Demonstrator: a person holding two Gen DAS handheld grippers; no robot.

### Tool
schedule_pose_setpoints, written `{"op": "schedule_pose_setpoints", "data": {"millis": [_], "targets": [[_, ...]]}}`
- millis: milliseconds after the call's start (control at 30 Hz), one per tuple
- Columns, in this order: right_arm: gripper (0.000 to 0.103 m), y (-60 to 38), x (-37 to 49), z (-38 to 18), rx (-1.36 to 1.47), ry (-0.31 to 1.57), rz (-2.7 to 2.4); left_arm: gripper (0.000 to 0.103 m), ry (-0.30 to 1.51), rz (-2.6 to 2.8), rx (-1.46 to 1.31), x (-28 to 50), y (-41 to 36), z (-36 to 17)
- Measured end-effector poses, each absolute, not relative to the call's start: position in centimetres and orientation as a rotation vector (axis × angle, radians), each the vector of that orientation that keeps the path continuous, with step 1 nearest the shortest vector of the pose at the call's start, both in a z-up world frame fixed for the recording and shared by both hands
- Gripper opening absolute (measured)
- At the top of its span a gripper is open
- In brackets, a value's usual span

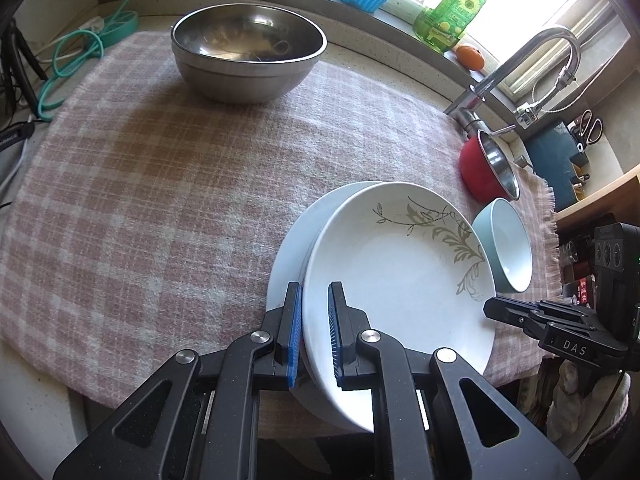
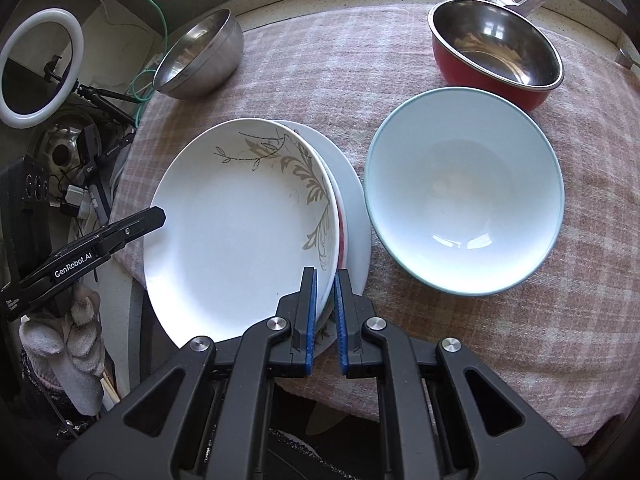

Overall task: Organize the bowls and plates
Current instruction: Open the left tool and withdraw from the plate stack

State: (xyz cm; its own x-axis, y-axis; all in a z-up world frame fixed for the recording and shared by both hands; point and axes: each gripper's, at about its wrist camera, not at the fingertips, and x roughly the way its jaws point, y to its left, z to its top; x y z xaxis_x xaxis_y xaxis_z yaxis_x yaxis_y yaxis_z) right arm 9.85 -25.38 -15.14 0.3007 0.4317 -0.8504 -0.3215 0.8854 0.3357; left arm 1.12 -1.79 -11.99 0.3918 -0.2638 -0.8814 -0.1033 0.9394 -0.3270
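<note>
A white plate with a grey leaf pattern (image 1: 400, 276) (image 2: 244, 232) lies tilted on top of a stack of plain white plates (image 1: 292, 248) (image 2: 352, 184) at the near edge of the checked cloth. My left gripper (image 1: 314, 312) is shut on the left rim of the stack. My right gripper (image 2: 325, 292) is shut on the right rim of the stack. Each gripper shows in the other's view, the right one in the left wrist view (image 1: 520, 312) and the left one in the right wrist view (image 2: 132, 224). A pale blue bowl (image 1: 508, 248) (image 2: 464, 188) sits just right of the plates.
A large steel bowl (image 1: 248, 48) (image 2: 200, 56) stands at the far left of the cloth (image 1: 160, 184). A red pot with steel inside (image 1: 488, 164) (image 2: 496, 44) stands far right by the tap (image 1: 520, 68). Cables (image 1: 80, 52) lie at left. The counter edge is just below the plates.
</note>
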Motion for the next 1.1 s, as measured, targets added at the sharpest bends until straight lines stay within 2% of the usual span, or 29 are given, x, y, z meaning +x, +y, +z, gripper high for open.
{"op": "schedule_pose_setpoints", "data": {"millis": [667, 867, 1033, 1100], "targets": [[0.013, -25.0, 9.8, -14.7, 0.067, 1.149, 0.498, 0.011, 1.161, -0.115, -0.363, 1.4, -1.4, -11.6], [0.021, -25.0, 9.6, -13.3, 0.05, 1.103, 0.492, 0.012, 1.148, -0.109, -0.373, 1.4, -0.7, -11.0], [0.022, -24.5, 9.8, -11.3, 0.052, 1.038, 0.514, 0.012, 1.127, -0.091, -0.4, 1.6, 0.5, -10.5], [0.03, -24.2, 10.2, -10.5, 0.061, 1.01, 0.522, 0.012, 1.119, -0.079, -0.412, 1.9, 1.2, -10.3]]}}
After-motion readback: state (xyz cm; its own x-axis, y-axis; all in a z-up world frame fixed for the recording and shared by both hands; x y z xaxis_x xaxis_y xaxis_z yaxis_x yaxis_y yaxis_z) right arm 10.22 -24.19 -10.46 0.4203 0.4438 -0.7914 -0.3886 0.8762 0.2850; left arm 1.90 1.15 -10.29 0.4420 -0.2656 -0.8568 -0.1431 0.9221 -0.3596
